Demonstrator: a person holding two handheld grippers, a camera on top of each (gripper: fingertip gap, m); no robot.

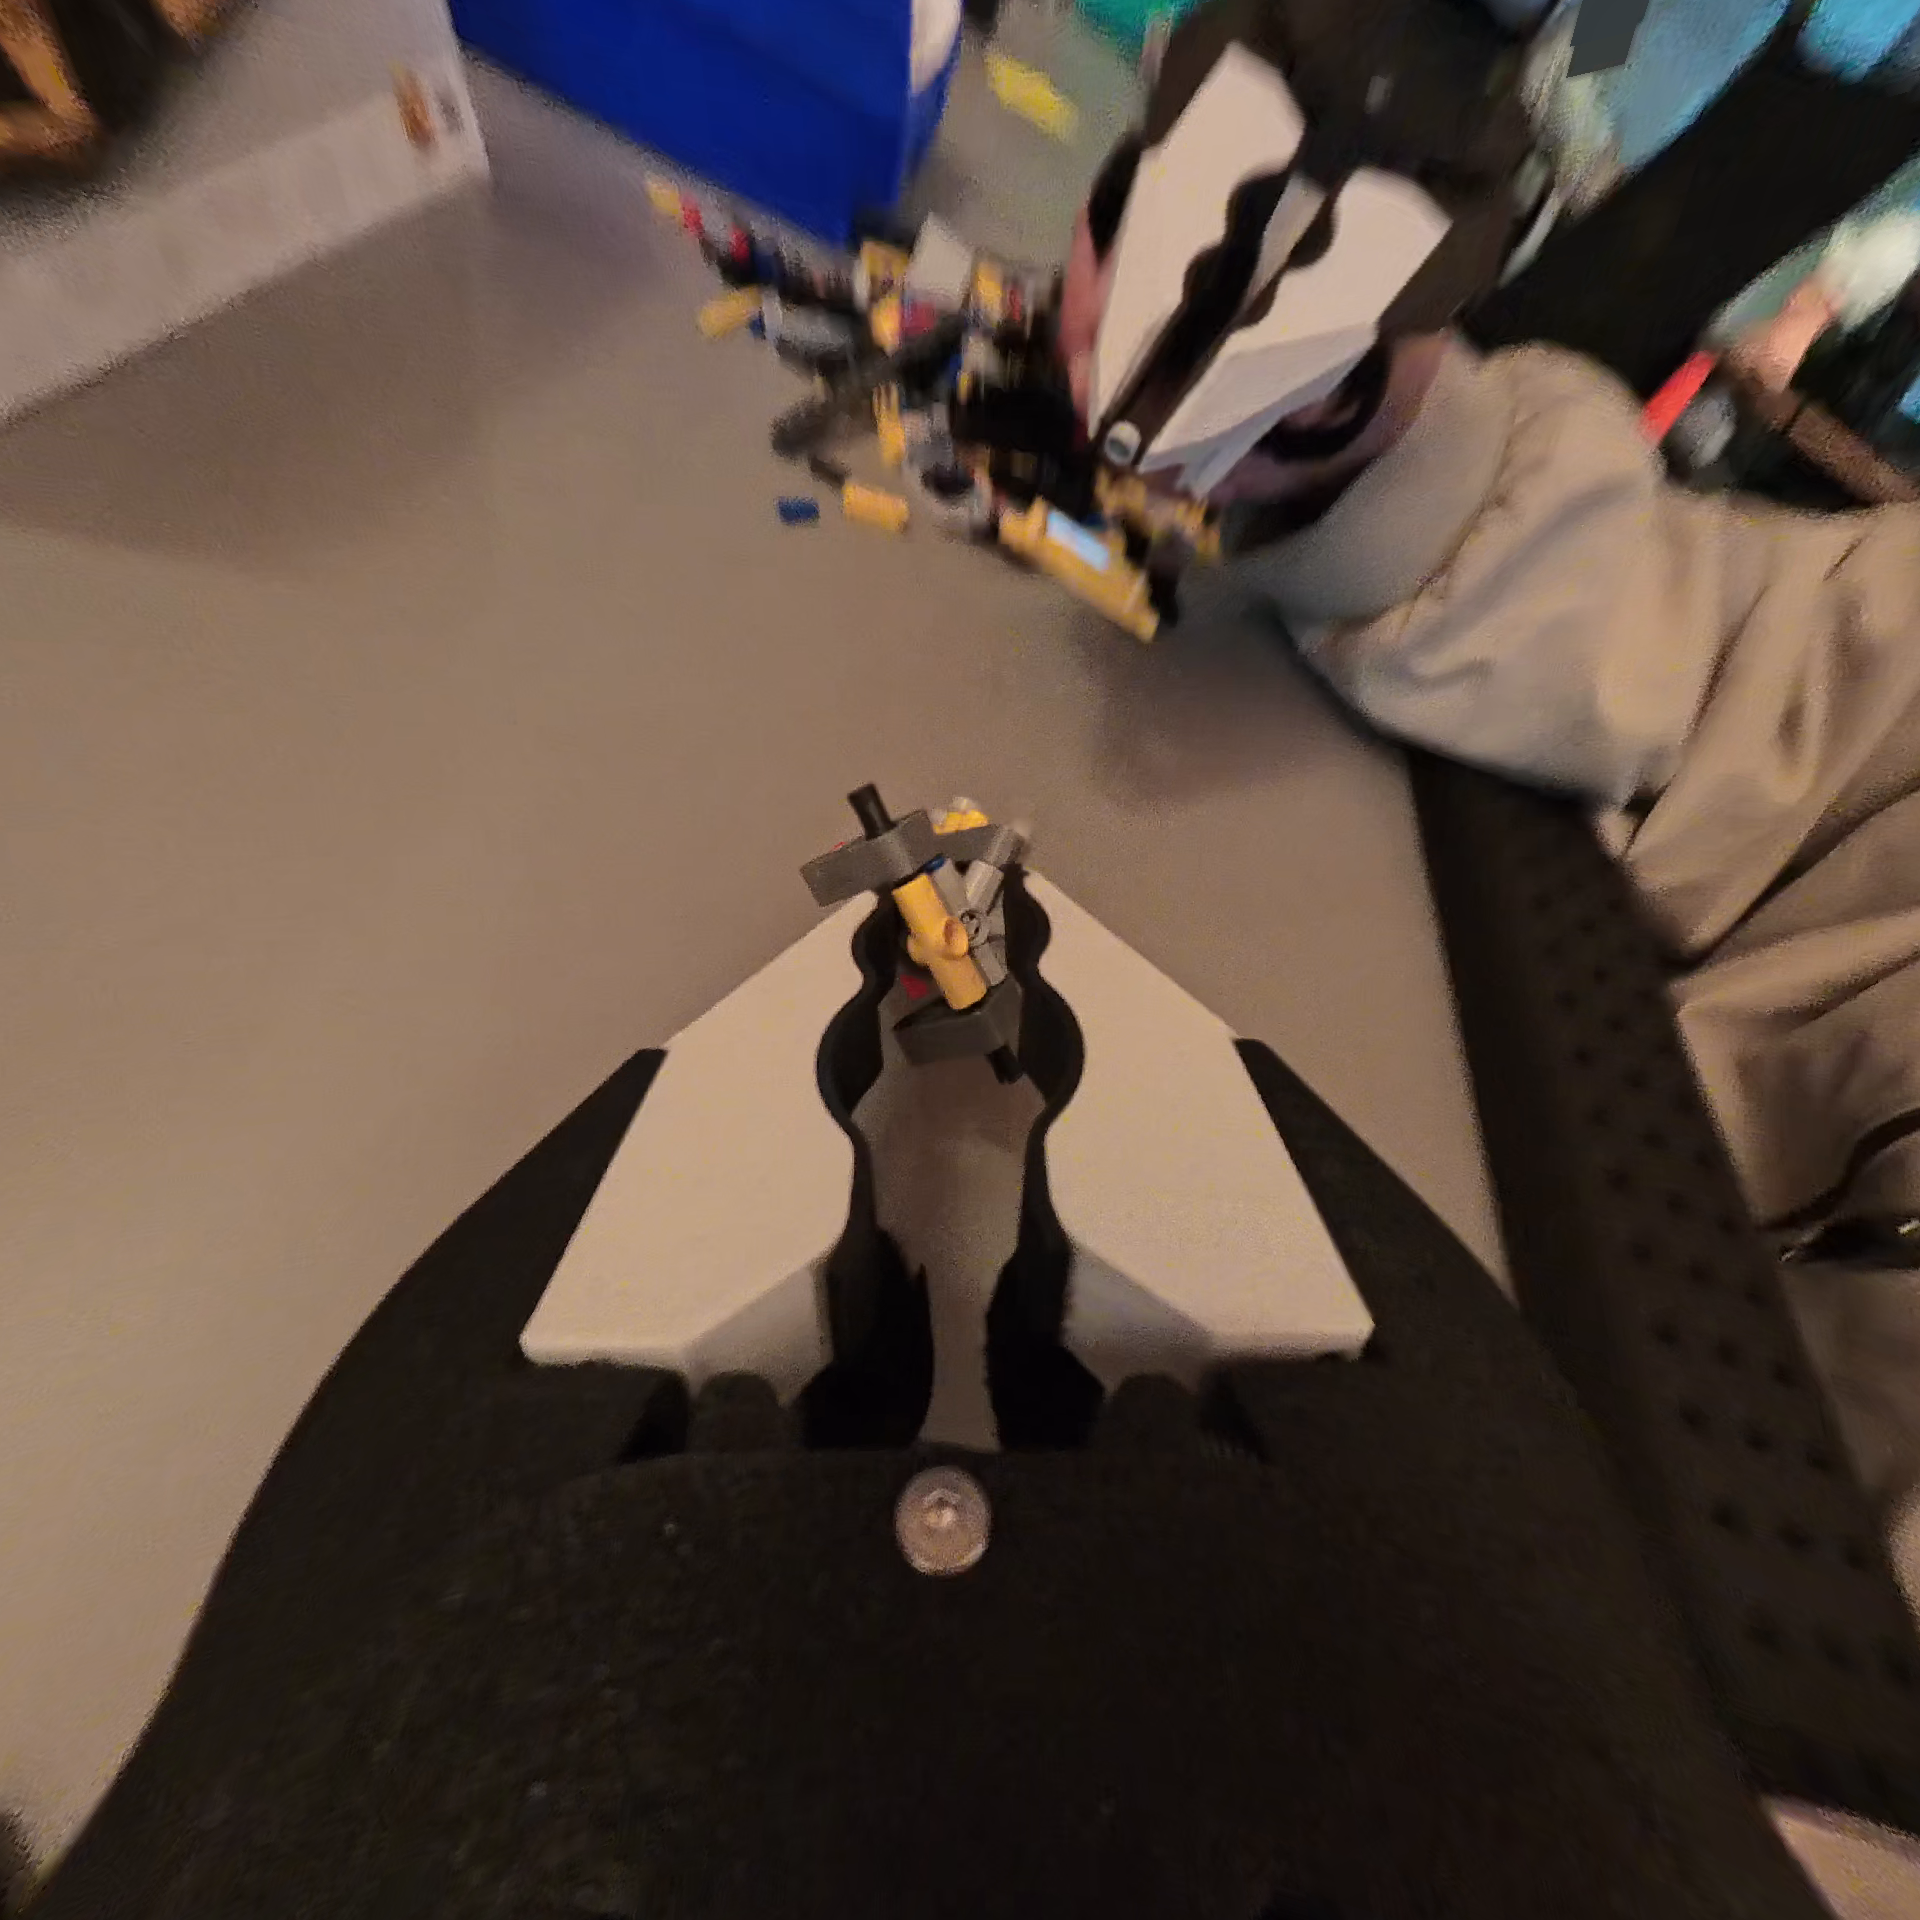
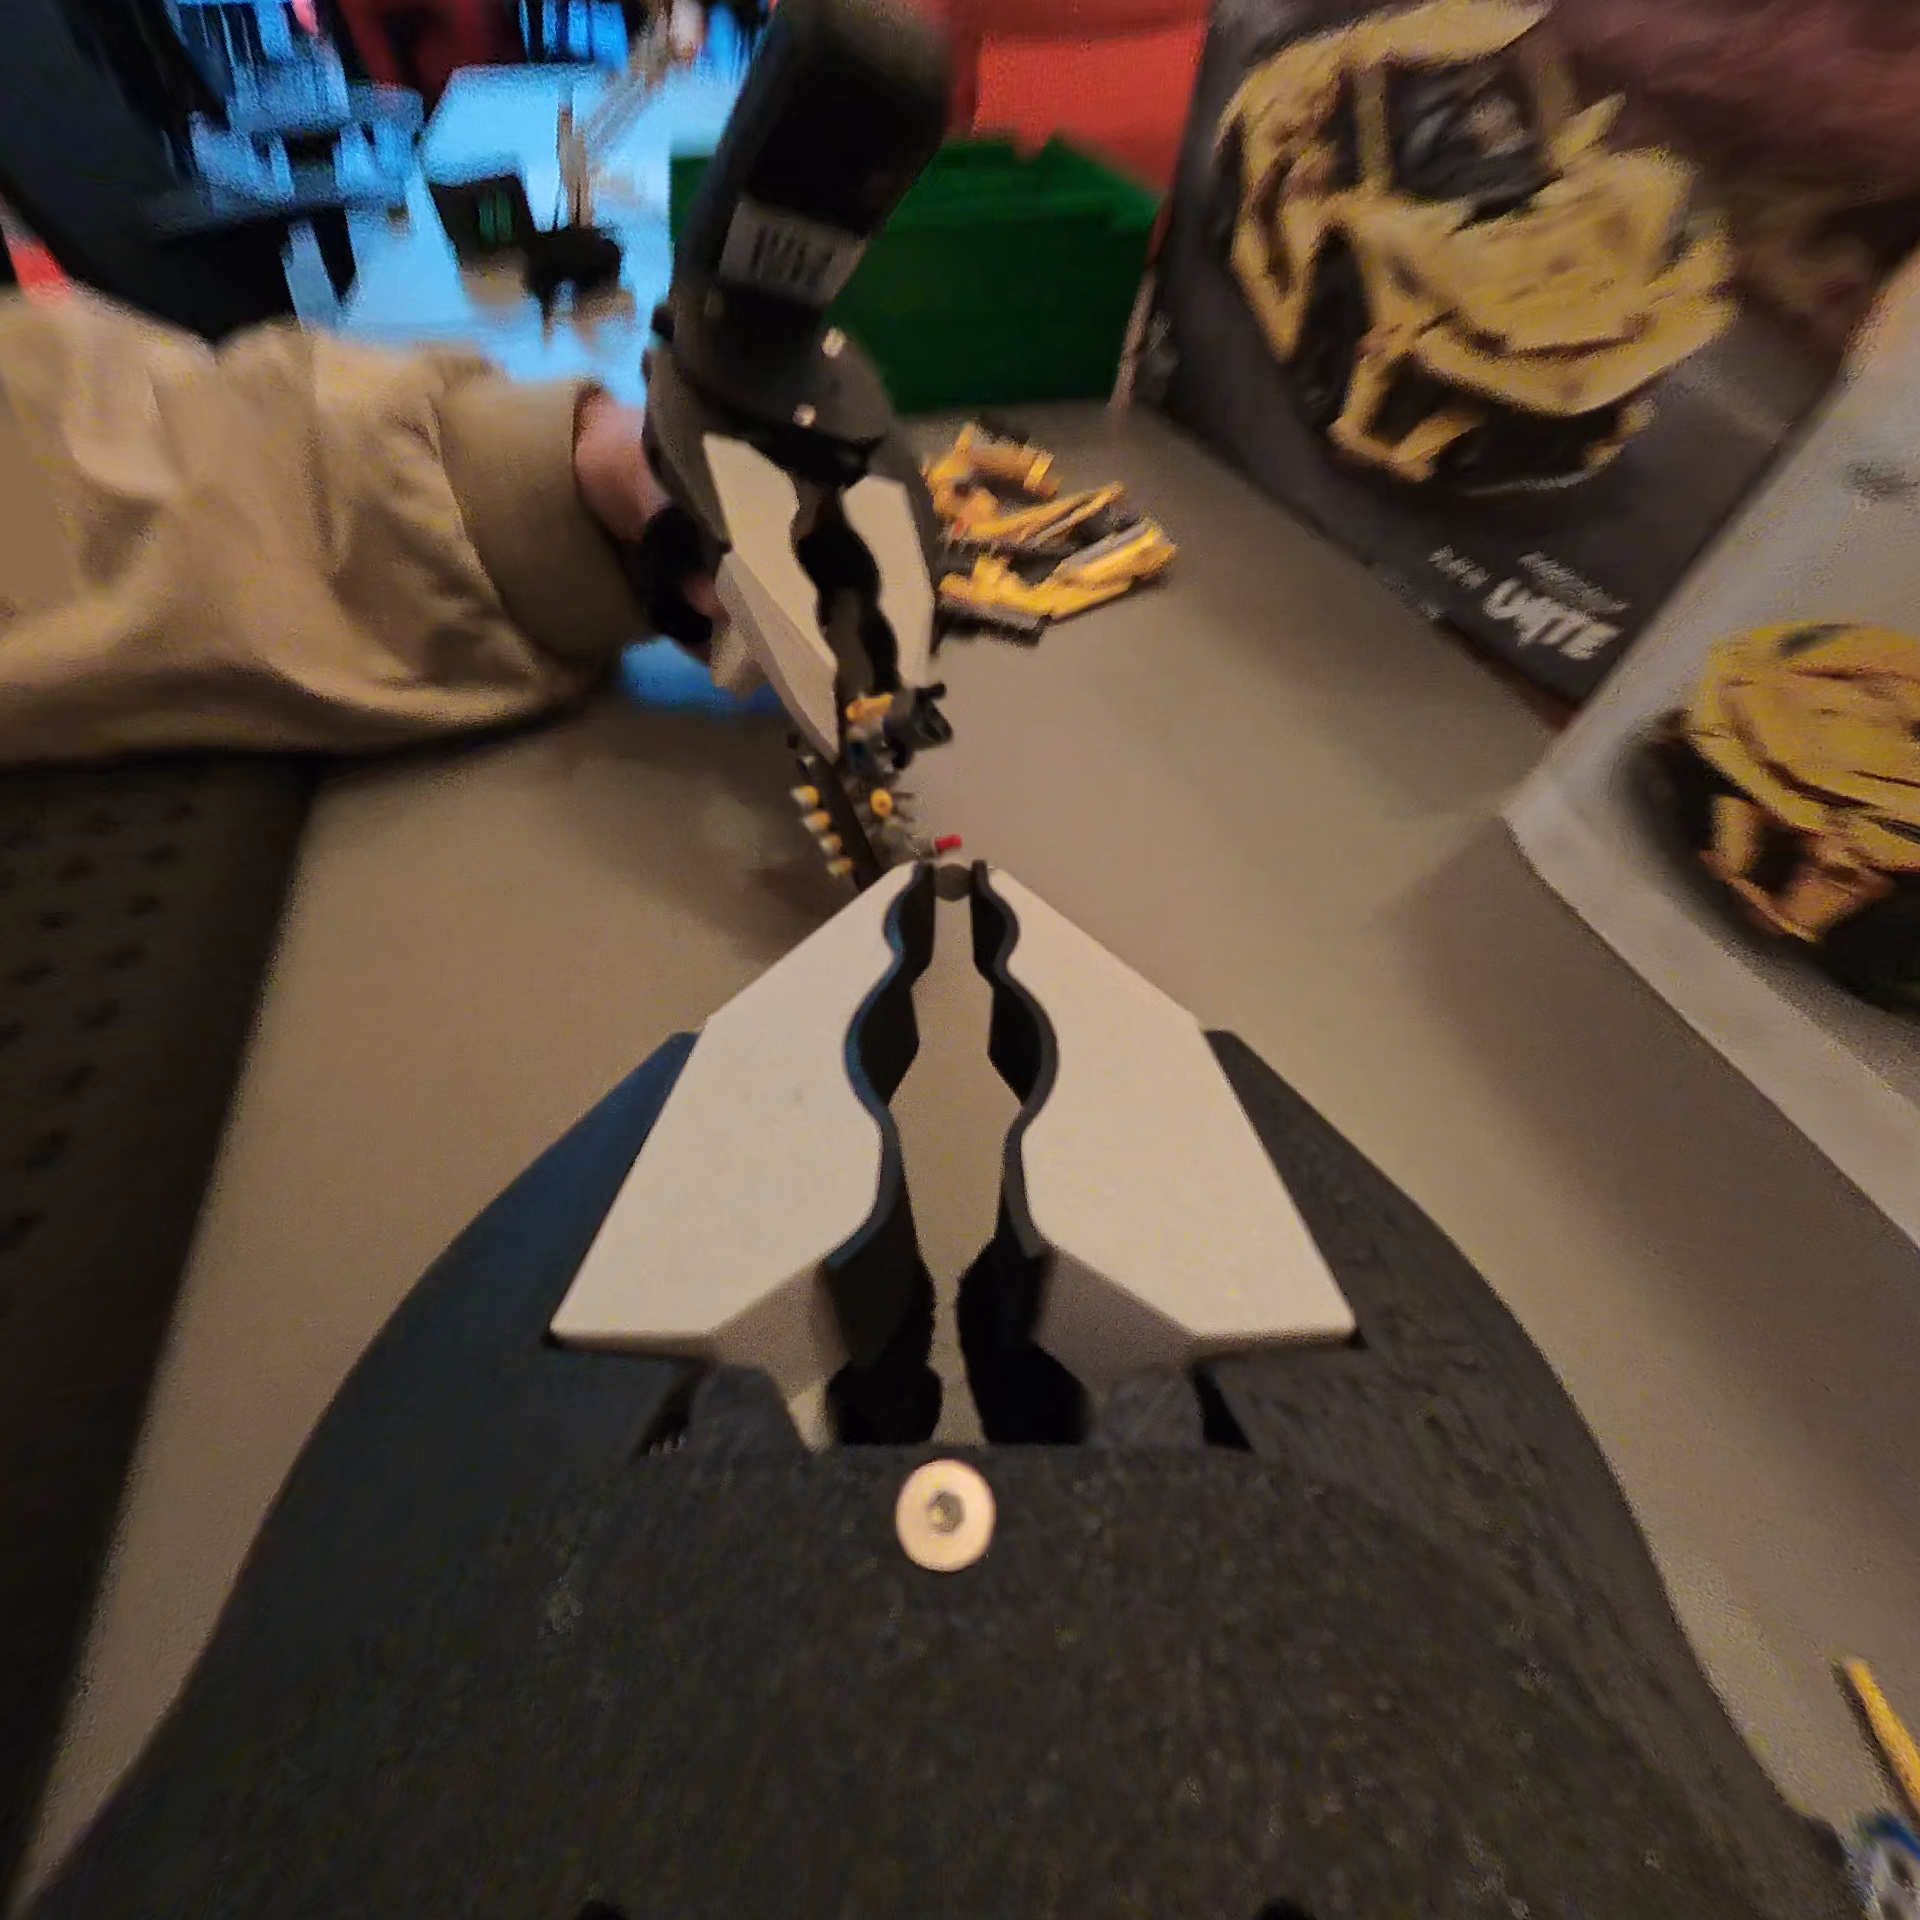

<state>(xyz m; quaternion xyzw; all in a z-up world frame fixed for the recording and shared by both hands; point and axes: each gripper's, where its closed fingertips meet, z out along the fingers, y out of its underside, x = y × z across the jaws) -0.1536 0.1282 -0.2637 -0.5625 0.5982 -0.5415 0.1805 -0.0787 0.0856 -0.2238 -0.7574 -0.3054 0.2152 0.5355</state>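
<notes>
Your left gripper (image 1: pixel 940 935) is clamped on a small brick assembly (image 1: pixel 935 935), which sits pinched between the two pale fingers right at their tips, above the grey table (image 1: pixel 416 831). The assembly is a tight cluster: a yellow pin-like piece runs slantwise down its middle, grey connector blocks sit at its far and near ends, a thin black axle pokes out beyond each of those, and there is a speck of red low on the left side.

In the right wrist view the same gripper comes in from the upper left, held by a hand in a beige sleeve (image 2: pixel 260 540), and the assembly hangs from its tips as a longer dark strip with yellow and pale studs along it.

Your right gripper (image 2: pixel 951 881) has its tips nearly together, pinching a small grey part (image 2: pixel 951 883); blur leaves it unclear whether that part belongs to the strip's lower end. A tiny red piece (image 2: pixel 945 844) shows just above it.

Farther off on the table lie a heap of loose yellow and black bricks (image 1: pixel 935 395), a blue bin (image 1: pixel 748 94), a dark printed box (image 2: pixel 1455 343) standing at the right, and an open booklet (image 2: pixel 1766 810) beside it.
</notes>
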